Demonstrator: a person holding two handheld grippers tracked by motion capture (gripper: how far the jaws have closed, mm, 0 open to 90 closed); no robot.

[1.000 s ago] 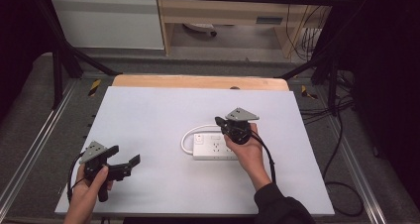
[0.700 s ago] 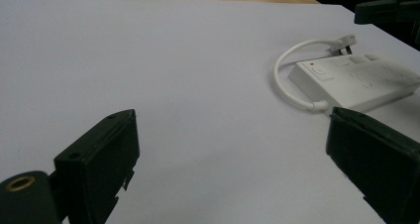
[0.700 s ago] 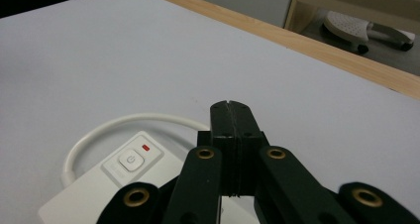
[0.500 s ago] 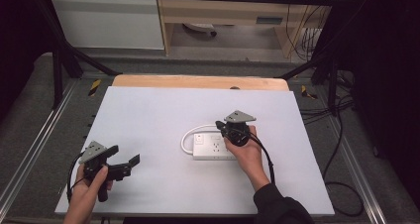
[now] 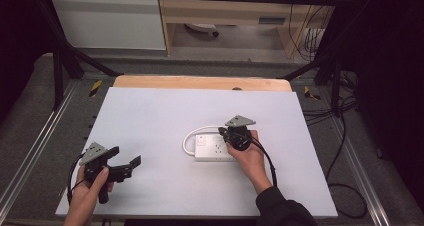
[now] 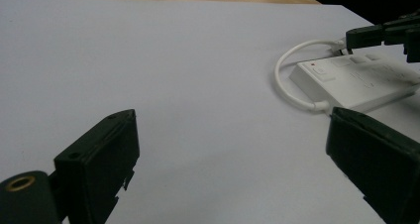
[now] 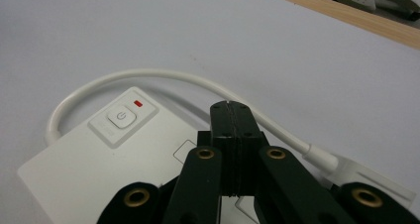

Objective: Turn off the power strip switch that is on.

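A white power strip (image 5: 214,148) lies at the middle of the white table, its cable (image 5: 190,136) curling in a loop at its left end. My right gripper (image 5: 228,136) hovers over the strip's right part with its jaws shut and nothing between them. In the right gripper view the shut tips (image 7: 231,109) stand just above the strip, to the right of its power button (image 7: 120,117) and red light (image 7: 138,103). My left gripper (image 5: 124,156) rests open near the table's front left corner. It faces the strip (image 6: 356,78) from a distance, jaws wide apart and empty.
The white table top (image 5: 200,106) ends in a wooden strip (image 5: 200,82) at the back. Metal frame rails run along both sides. Black cables (image 5: 345,131) lie on the floor at the right. The strip's plug (image 7: 346,167) lies beside the cable.
My right gripper has sunk slightly closer to the power strip. The left gripper has stayed where it was.
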